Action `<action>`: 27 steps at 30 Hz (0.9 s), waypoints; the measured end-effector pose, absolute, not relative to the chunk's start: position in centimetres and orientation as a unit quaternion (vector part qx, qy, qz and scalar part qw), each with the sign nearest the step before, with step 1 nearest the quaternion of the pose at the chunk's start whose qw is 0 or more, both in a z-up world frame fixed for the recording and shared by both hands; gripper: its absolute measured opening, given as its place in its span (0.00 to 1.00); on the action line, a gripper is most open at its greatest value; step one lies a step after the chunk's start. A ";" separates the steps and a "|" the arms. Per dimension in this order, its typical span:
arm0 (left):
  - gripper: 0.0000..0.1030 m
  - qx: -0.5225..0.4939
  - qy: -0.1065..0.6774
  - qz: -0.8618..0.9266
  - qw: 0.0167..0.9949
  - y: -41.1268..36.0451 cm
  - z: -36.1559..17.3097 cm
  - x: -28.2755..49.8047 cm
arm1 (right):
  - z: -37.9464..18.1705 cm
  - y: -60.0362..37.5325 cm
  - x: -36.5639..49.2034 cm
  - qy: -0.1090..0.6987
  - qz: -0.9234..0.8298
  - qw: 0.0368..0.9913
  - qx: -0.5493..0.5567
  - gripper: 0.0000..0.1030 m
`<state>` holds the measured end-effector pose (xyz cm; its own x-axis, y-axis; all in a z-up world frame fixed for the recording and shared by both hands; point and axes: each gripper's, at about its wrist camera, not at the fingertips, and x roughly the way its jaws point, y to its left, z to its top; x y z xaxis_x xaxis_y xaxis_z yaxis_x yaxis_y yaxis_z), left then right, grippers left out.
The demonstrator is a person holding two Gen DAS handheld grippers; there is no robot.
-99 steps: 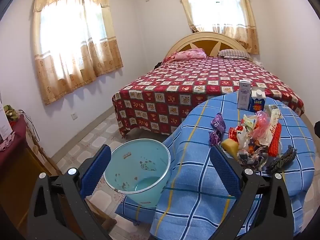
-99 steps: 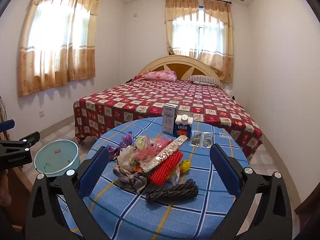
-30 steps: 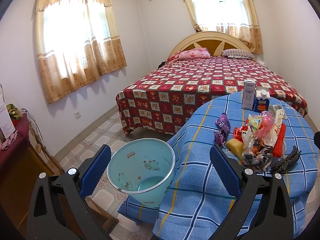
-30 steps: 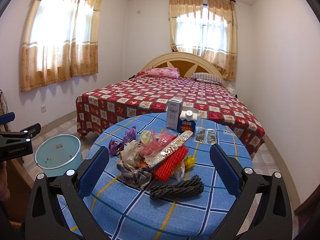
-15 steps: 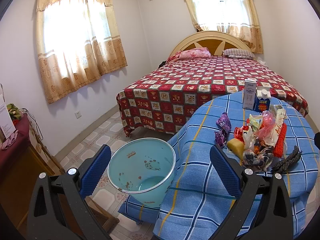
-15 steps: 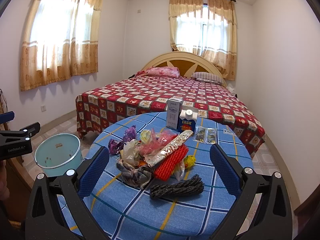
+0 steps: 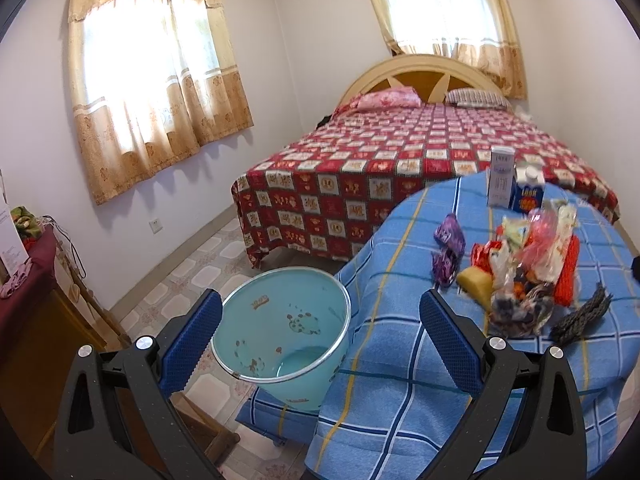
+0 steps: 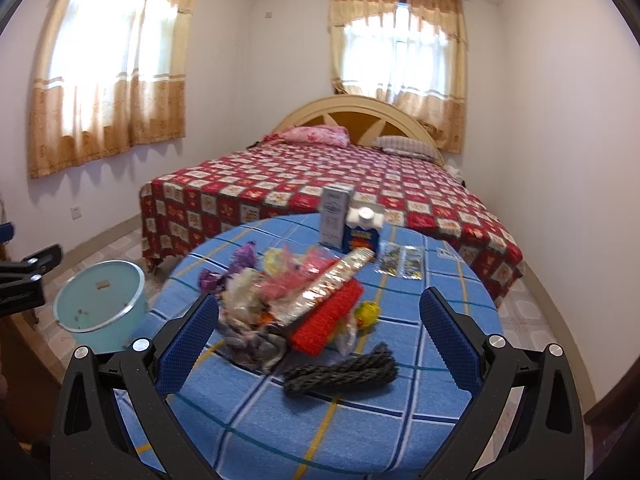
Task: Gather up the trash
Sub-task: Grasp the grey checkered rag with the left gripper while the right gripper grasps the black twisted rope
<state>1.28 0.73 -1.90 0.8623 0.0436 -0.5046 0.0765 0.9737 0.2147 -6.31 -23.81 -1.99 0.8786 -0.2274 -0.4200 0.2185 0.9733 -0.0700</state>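
A heap of trash (image 8: 296, 300) lies on the round table with the blue checked cloth (image 8: 360, 432): plastic bags, a silver wrapper, a red mesh piece (image 8: 330, 320), a dark rope coil (image 8: 340, 372) and purple wrappers (image 7: 448, 248). Two cartons (image 8: 348, 228) stand behind it. A light blue bin (image 7: 280, 332) sits on the floor left of the table, also seen as the bin (image 8: 100, 304). My left gripper (image 7: 320, 340) is open, hanging over the bin's rim and the table edge. My right gripper (image 8: 320, 340) is open just short of the heap.
A bed with a red patterned cover (image 8: 320, 184) fills the room behind the table. A wooden cabinet (image 7: 36, 312) stands at the left wall. Tiled floor (image 7: 192, 264) lies between bin, bed and wall. Two flat packets (image 8: 400, 262) rest near the cartons.
The right gripper has moved forward and down toward the trash heap, which now looks larger and blurred. The left view shifted only slightly; both grippers stay open.
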 end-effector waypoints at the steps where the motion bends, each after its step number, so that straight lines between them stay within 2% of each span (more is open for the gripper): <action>1: 0.94 0.117 0.268 -0.009 0.956 0.6 -2.5 1.6 | -2.4 -24.4 -6.1 0.221 -0.123 0.967 -0.009 0.95; 15: 0.94 0.142 0.355 0.002 0.924 -1.4 -11.6 5.7 | -11.2 -30.3 -2.6 0.305 -0.180 0.935 0.019 0.94; 20: 0.94 0.149 0.365 0.003 0.919 -1.7 -12.7 6.0 | -12.5 -30.7 -2.3 0.326 -0.176 0.928 0.026 0.93; 27: 0.94 0.158 0.373 -0.004 0.914 -2.4 -13.3 5.7 | -11.6 -30.5 -3.3 0.329 -0.157 0.929 0.057 0.92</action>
